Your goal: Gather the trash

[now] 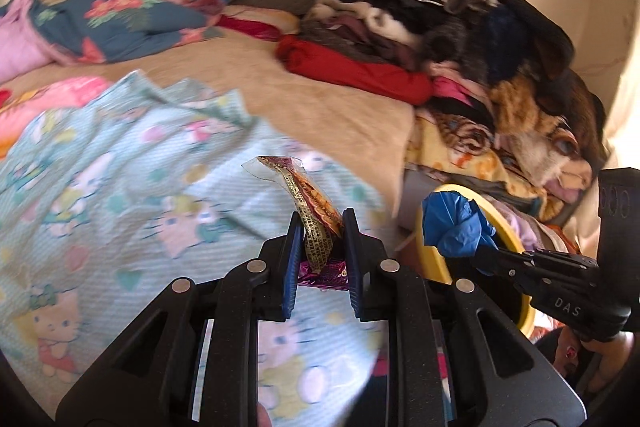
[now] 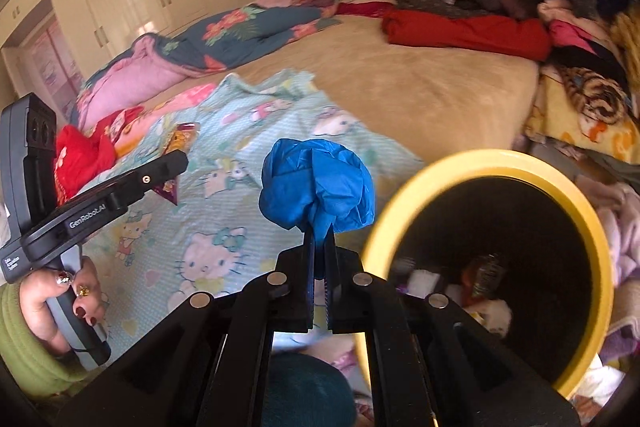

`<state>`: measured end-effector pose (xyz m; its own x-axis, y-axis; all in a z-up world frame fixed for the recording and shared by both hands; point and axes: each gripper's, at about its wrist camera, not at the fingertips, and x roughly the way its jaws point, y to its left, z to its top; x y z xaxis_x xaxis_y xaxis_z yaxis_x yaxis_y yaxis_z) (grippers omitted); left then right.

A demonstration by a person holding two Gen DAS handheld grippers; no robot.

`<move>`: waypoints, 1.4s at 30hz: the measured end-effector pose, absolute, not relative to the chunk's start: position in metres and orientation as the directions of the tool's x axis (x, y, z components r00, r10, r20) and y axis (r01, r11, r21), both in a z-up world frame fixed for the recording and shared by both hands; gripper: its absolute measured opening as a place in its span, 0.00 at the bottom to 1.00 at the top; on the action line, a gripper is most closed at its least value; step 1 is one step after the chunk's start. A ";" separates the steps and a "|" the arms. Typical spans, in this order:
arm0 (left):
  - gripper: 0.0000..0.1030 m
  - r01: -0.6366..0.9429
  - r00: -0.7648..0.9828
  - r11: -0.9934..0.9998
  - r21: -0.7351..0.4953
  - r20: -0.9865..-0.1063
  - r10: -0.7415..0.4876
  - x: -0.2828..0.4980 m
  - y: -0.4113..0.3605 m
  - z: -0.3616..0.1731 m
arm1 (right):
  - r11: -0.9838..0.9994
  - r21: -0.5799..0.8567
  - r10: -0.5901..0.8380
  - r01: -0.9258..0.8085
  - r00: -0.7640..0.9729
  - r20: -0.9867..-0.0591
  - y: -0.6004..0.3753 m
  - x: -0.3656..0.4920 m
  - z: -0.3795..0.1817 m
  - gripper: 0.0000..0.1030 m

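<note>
1. The left gripper (image 1: 320, 227) is nearly closed, its two blue-padded jaws pinching the lower part of a snack wrapper (image 1: 310, 203). The wrapper is printed in gold and red with a purple end; it stands up out of the jaws and bends away toward the bed.

2. The right gripper (image 2: 319, 247) is fully closed on a crumpled blue glove (image 2: 316, 183). The bunched glove sits just above the fingertips, with a thin fold of it trapped between the jaws.

3. A bin (image 2: 600, 227) with a yellow rim and a dark inside stands just to the right of the right gripper, beside the bed. Some white and orange scraps lie at its bottom. The glove is close to the rim on its left and outside the bin.

4. In the left wrist view, the right gripper and its glove sit in front of the yellow rim, to the right of the wrapper.

5. Under both grippers lies a pale blue blanket (image 1: 120, 187) with cartoon cats, spread over a bed with a beige cover (image 2: 420, 87).

6. A pile of clothes (image 1: 460, 27) fills the far right of the bed.

7. A hand (image 2: 60, 303) with dark red nails and a green sleeve holds the left gripper's handle.
</note>
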<state>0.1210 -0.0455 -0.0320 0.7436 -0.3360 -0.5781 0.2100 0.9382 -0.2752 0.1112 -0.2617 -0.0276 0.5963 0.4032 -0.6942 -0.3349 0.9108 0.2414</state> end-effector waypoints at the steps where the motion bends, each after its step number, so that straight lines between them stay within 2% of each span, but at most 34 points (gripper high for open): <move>1: 0.14 0.228 0.739 0.934 -0.274 -0.576 -0.349 0.121 -0.054 -0.031 | 0.918 0.242 0.391 -0.315 0.606 -0.693 -0.272 0.109 -0.027 0.04; 14: 0.14 0.458 0.627 0.858 -0.230 -0.601 -0.496 0.130 -0.175 -0.025 | 0.963 0.259 0.245 -0.069 0.618 -0.747 -0.367 0.090 -0.055 0.05; 16: 0.14 0.483 0.606 0.845 -0.228 -0.609 -0.511 0.130 -0.189 -0.026 | 0.965 0.260 0.223 -0.030 0.612 -0.758 -0.376 0.087 -0.060 0.11; 17: 0.18 0.492 0.602 0.841 -0.226 -0.610 -0.516 0.130 -0.193 -0.026 | 0.965 0.262 0.218 -0.018 0.613 -0.759 -0.381 0.084 -0.062 0.20; 18: 0.29 0.507 0.595 0.834 -0.217 -0.613 -0.521 0.130 -0.201 -0.026 | 0.965 0.263 0.216 -0.014 0.614 -0.759 -0.384 0.082 -0.063 0.24; 19: 0.36 0.514 0.592 0.832 -0.210 -0.615 -0.521 0.130 -0.205 -0.025 | 0.965 0.263 0.209 -0.004 0.619 -0.757 -0.388 0.078 -0.062 0.38; 20: 0.52 0.519 0.598 0.832 -0.196 -0.612 -0.517 0.128 -0.210 -0.025 | 0.964 0.264 0.199 0.011 0.630 -0.751 -0.391 0.073 -0.061 0.51; 21: 0.57 0.522 0.601 0.831 -0.191 -0.609 -0.517 0.126 -0.212 -0.024 | 0.963 0.271 0.198 0.017 0.639 -0.743 -0.394 0.069 -0.059 0.55; 22: 0.58 0.525 0.603 0.830 -0.186 -0.607 -0.518 0.123 -0.214 -0.023 | 0.961 0.275 0.194 0.024 0.651 -0.734 -0.398 0.065 -0.057 0.57; 23: 0.63 0.526 0.607 0.831 -0.181 -0.604 -0.516 0.121 -0.215 -0.022 | 0.961 0.275 0.187 0.030 0.660 -0.727 -0.400 0.061 -0.054 0.64; 24: 0.73 0.523 0.615 0.835 -0.173 -0.601 -0.510 0.118 -0.215 -0.020 | 0.962 0.268 0.172 0.040 0.675 -0.718 -0.403 0.054 -0.051 0.71; 26: 0.78 0.516 0.629 0.840 -0.169 -0.591 -0.505 0.113 -0.212 -0.018 | 0.962 0.267 0.150 0.057 0.706 -0.693 -0.406 0.044 -0.043 0.80; 31: 0.88 0.481 0.663 0.860 -0.168 -0.573 -0.482 0.096 -0.195 -0.010 | 0.965 0.250 0.100 0.075 0.778 -0.620 -0.409 0.025 -0.023 0.86; 35: 0.89 0.439 0.712 0.884 -0.159 -0.539 -0.450 0.077 -0.173 -0.003 | 0.977 0.205 0.061 0.060 0.843 -0.534 -0.400 0.008 -0.004 0.93; 42: 0.89 0.332 0.791 0.934 -0.133 -0.499 -0.353 0.043 -0.125 0.005 | 0.983 0.182 0.058 0.017 0.916 -0.397 -0.375 -0.019 0.011 0.94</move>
<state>0.0430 -0.1253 0.0048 0.7915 -0.3525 -0.4993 0.3320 0.9338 -0.1331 -0.0195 -0.3753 0.0105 0.9159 0.0581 -0.3971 0.0167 0.9831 0.1824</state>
